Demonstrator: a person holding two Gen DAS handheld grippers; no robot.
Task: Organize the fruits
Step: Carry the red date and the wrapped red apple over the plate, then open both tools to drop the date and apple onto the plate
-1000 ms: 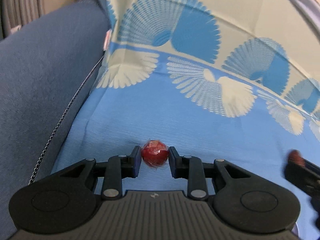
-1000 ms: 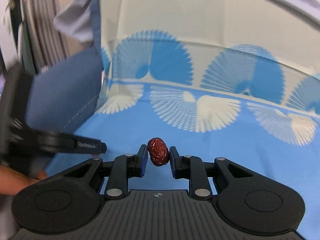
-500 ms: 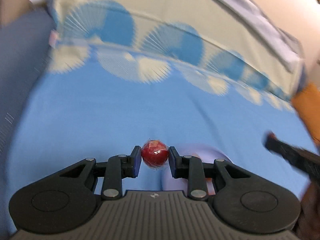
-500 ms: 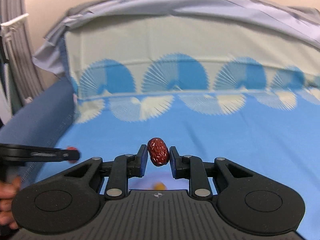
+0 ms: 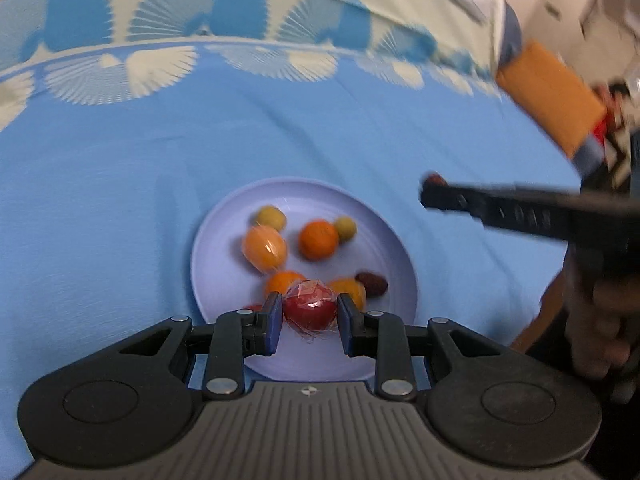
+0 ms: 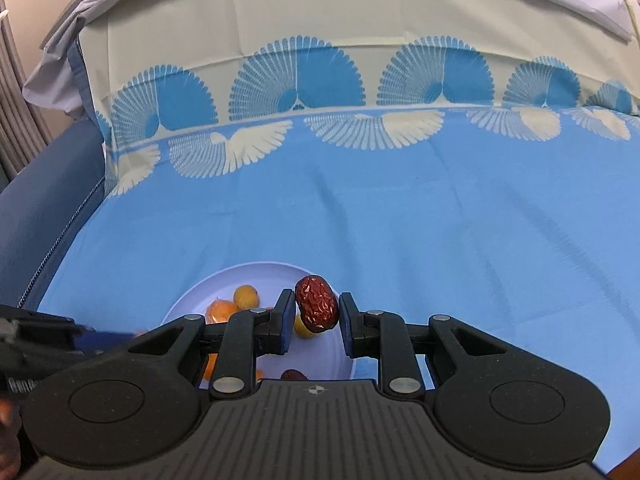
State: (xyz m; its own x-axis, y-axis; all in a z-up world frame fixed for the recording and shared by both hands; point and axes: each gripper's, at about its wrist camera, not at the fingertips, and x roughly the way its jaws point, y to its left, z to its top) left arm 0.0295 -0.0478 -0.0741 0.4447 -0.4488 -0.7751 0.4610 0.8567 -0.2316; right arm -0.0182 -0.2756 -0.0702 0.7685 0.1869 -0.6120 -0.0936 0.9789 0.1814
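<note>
Blue cloth (image 6: 400, 220) with a band of pale fan-shaped prints covers the surface before us, and on it sits a round lilac plastic plate (image 5: 208, 248). We see several small fruits lying in the plate: two orange round ones, two yellowish ones, a couple more orange pieces near the front, and a dark wrinkled date (image 5: 372, 283) towards its right side.

Our left tongs (image 5: 308, 318) are clamped on a small red round fruit wrapped in clear film (image 5: 310, 305), the pads pressing it from both sides, with the fruit hanging over the near part of the plate. Our right tongs (image 6: 317, 317) hold a wrinkled dark red date (image 6: 317, 308), pinched narrow between the blue pads and standing tilted, above the plate's right edge as that camera sees it.

From the left wrist view we see the right tongs reaching in from the right, blurred, their tip beside the plate rather than over it, with the date a dark spot at the end. An orange block (image 5: 552, 100) lies at the cloth's far right corner.
</note>
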